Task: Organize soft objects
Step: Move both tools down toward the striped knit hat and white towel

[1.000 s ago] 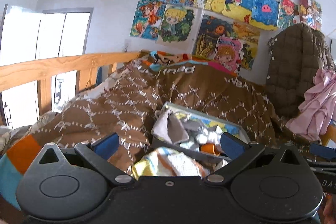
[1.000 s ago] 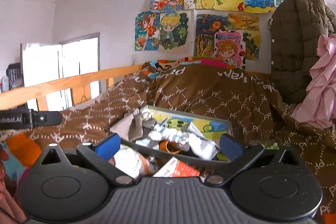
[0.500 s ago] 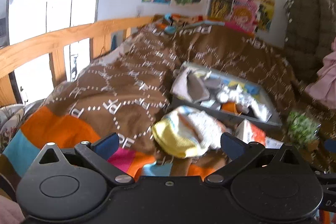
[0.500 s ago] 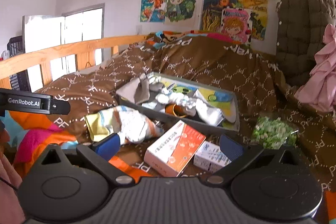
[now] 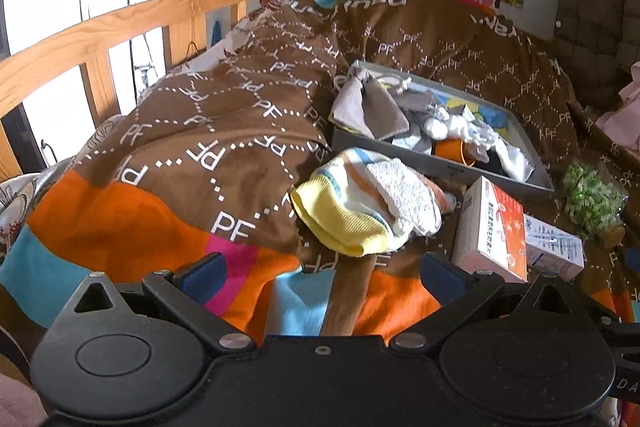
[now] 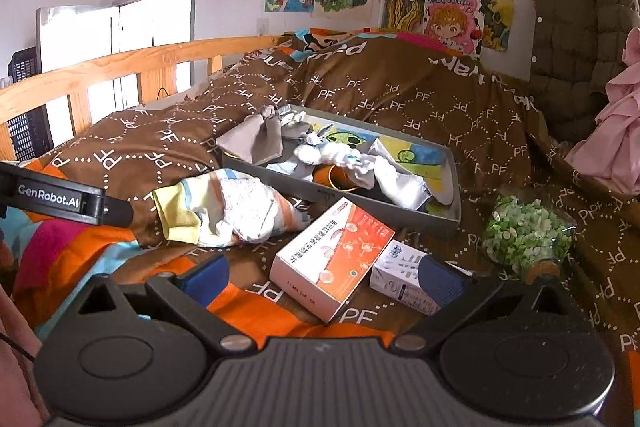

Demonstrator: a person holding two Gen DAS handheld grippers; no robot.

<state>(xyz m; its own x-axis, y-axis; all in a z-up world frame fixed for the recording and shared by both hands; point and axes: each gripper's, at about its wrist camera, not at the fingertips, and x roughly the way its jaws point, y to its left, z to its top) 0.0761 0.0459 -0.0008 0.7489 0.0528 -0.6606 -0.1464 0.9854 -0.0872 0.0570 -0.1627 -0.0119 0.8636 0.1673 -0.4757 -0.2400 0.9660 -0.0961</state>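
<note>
1. Your grey tray (image 6: 452,183) on the bed holds a grey cloth (image 6: 256,139), white socks (image 6: 352,159) and an orange cup (image 5: 450,151).
2. The striped terry bundle (image 5: 360,203) lies just beside the tray's near wall.
3. Only your right view shows the left gripper's arm (image 6: 60,197).
4. Both grippers (image 5: 320,273) (image 6: 324,277) have fingers spread, empty.

Daylight floods in from the window (image 5: 92,11) on the left, which is blown out to white, and leaves bright patches on the brown blanket (image 5: 224,115). Both fisheye views bend straight lines such as the wooden rail (image 6: 120,63) and darken at the corners. Focus is fairly sharp throughout.
</note>
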